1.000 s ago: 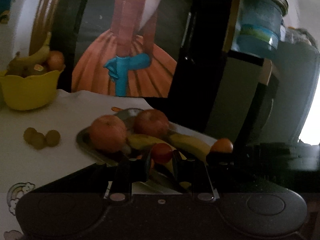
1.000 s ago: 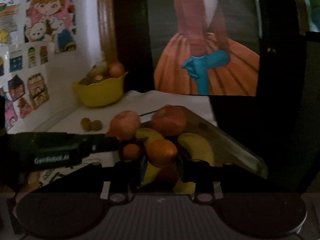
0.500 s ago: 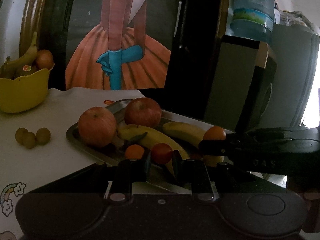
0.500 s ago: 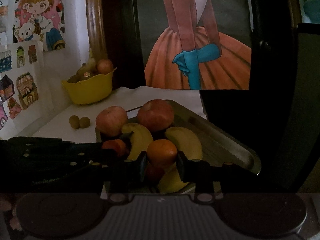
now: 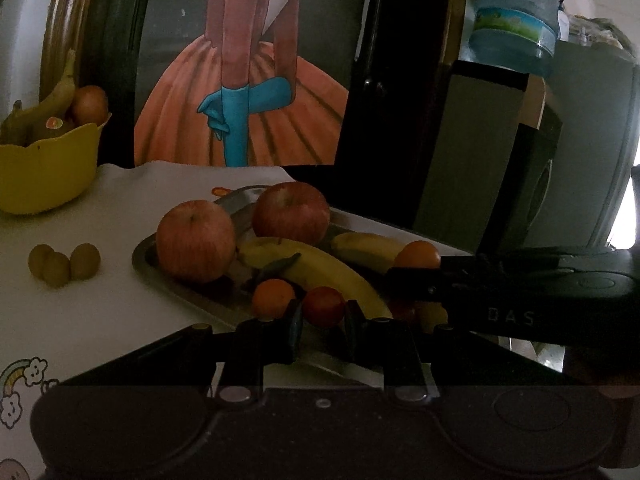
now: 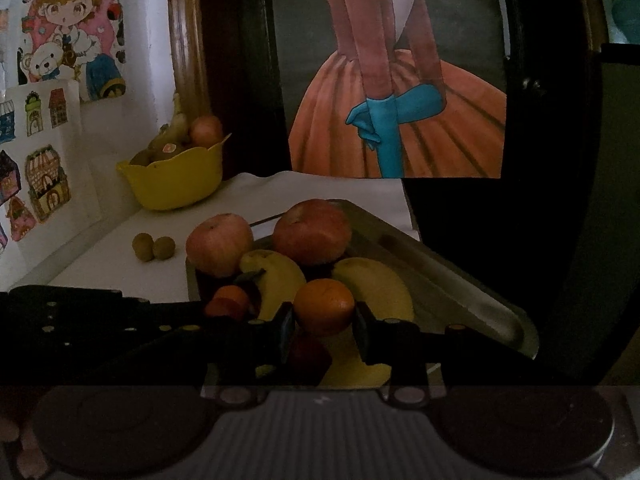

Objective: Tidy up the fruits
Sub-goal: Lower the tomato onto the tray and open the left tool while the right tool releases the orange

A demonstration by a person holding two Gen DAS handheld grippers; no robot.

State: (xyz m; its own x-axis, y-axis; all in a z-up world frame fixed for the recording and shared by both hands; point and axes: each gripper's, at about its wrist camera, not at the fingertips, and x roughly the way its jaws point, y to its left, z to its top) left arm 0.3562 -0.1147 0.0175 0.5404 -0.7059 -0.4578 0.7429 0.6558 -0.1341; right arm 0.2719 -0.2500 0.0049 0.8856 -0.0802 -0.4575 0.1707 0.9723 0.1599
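A metal tray (image 5: 180, 292) (image 6: 460, 280) on the white table holds two apples (image 5: 195, 241) (image 6: 312, 232), bananas (image 5: 320, 268) (image 6: 372, 284) and small oranges. My left gripper (image 5: 322, 322) is shut on a small red fruit (image 5: 323, 306) over the tray's near edge. My right gripper (image 6: 324, 326) is shut on an orange (image 6: 325, 306) above the tray; it shows in the left wrist view (image 5: 418, 255) at the right gripper's tip. A small orange (image 5: 273, 298) lies just left of my left fingers.
A yellow bowl (image 5: 44, 164) (image 6: 176, 180) with a banana and other fruit stands at the back left. Three small green fruits (image 5: 60, 266) (image 6: 154, 247) lie on the table between bowl and tray. A painting leans behind. A water jug (image 5: 516, 20) stands at the right.
Both grippers have drawn a little nearer to the tray, each still holding its fruit. The right gripper has come into the left wrist view from the right.
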